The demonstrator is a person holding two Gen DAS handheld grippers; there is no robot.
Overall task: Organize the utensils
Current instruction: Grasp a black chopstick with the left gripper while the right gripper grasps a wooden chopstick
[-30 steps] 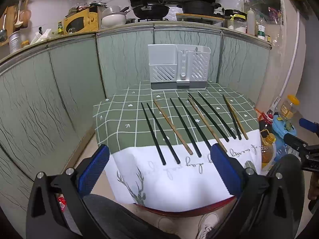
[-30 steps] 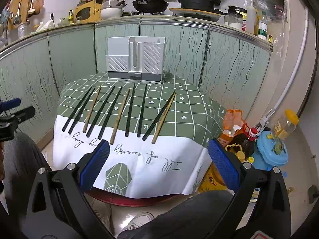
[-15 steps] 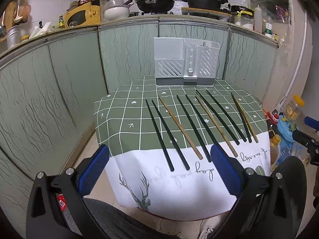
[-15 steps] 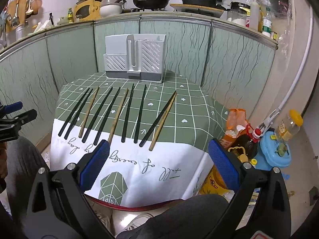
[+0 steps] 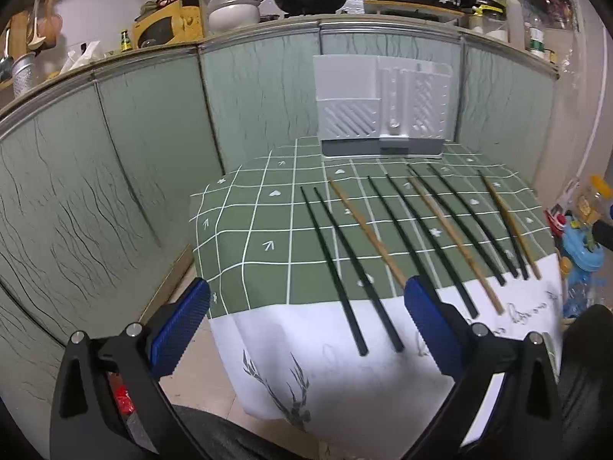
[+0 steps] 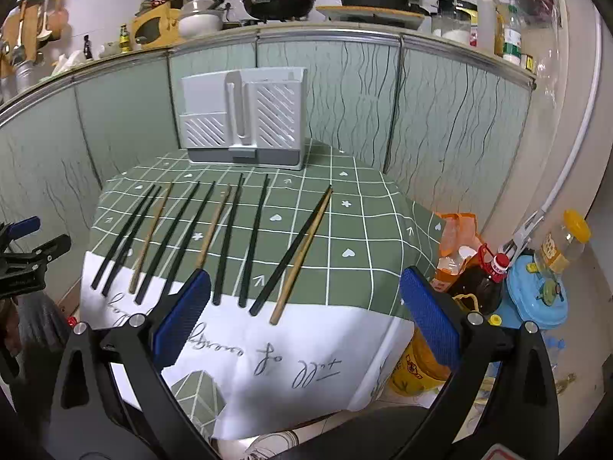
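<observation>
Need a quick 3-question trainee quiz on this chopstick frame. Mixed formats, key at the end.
1. True or false: chopsticks stick out of the top of the white utensil holder.
2. How many wooden chopsticks lie on the green tablecloth among the black ones? A) one B) three C) six
3. Fill in: the left tool and the right tool are both ____, gripping nothing.

Key: 1 false; 2 B; 3 open.
</observation>
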